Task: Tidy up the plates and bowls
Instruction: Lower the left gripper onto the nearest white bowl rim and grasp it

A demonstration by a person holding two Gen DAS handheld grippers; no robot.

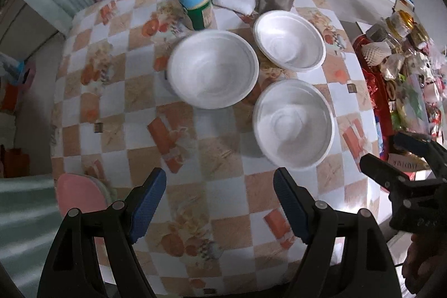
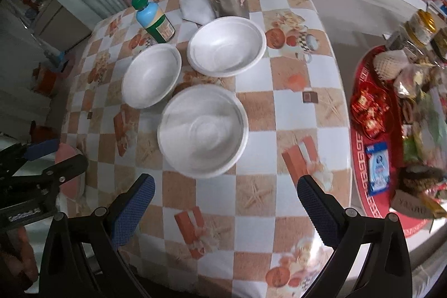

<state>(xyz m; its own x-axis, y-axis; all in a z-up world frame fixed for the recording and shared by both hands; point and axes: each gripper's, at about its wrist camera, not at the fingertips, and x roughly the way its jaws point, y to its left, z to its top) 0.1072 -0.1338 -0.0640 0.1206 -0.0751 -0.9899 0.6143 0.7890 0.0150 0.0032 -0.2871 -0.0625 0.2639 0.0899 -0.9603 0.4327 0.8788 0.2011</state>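
Three white bowls ahead, nothing grasped.
I hold my left gripper [image 1: 219,207] and right gripper [image 2: 225,210] spread wide, empty, above the checkered table [image 2: 293,113]; the nearest bowl [image 2: 202,130] sits untouched.

- Both views are dim, with a cool bluish tone.
- Soft glare lies on the bench [image 1: 212,186] at its near edge.
- Strong fisheye bending and dark corners.
- The white bowls [image 2: 202,130] look slightly blurred.
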